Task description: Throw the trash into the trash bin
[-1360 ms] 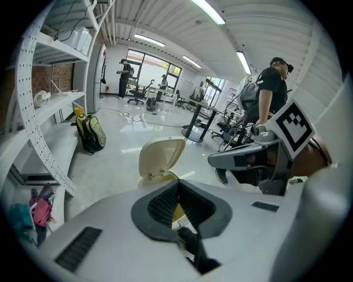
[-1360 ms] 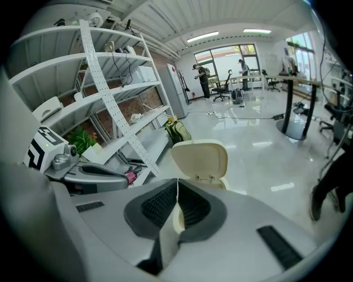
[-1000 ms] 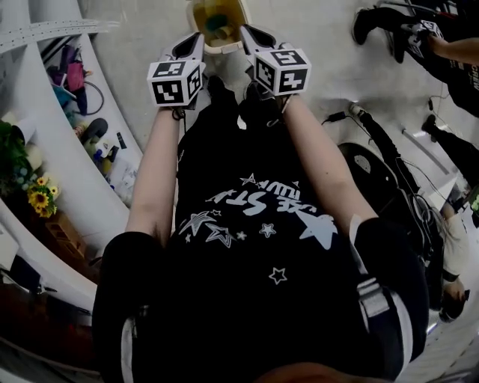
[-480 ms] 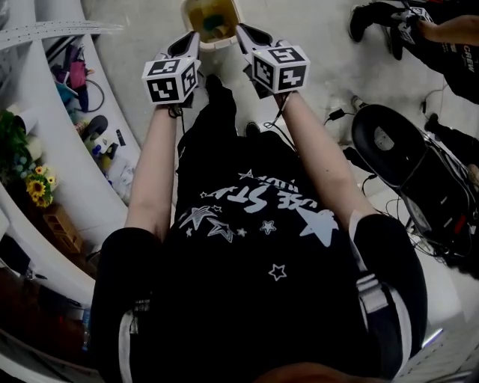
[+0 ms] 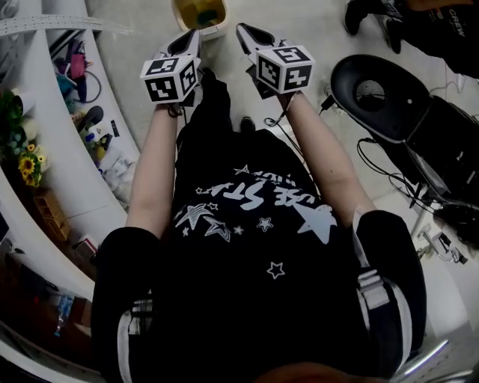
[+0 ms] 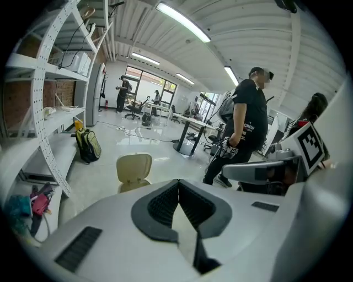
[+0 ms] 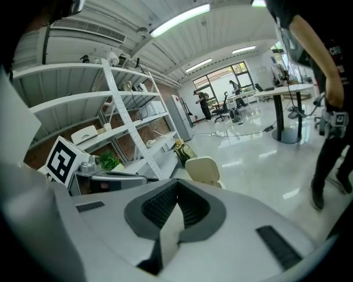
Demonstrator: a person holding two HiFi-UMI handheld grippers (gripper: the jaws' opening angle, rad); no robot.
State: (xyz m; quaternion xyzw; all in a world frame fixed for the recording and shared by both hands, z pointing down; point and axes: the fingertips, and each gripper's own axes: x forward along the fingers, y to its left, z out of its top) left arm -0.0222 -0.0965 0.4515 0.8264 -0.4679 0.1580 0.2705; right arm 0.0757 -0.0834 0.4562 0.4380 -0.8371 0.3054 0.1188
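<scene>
The trash bin [image 5: 200, 13] is cream with its lid up and a yellowish inside; it stands on the floor at the top edge of the head view. My left gripper [image 5: 191, 37] and right gripper [image 5: 245, 31] are held side by side in front of me, both pointing toward the bin and short of it. Both are shut with nothing between the jaws. In the left gripper view the jaws [image 6: 178, 185] meet, with the bin [image 6: 134, 171] beyond them. In the right gripper view the jaws [image 7: 176, 188] also meet, and the bin [image 7: 203, 169] stands just past them. No trash shows in either gripper.
White curved shelves [image 5: 52, 142] with flowers and small items run along the left. A black round-based machine [image 5: 374, 93] with cables lies on the floor at right. A person in black [image 6: 242, 129] stands beyond the bin. A backpack [image 6: 87, 144] leans by the shelves.
The bin has slid toward the top edge of the head view as I drew back and both grippers rose. The black machine has come further into view at right. Both grippers stayed shut.
</scene>
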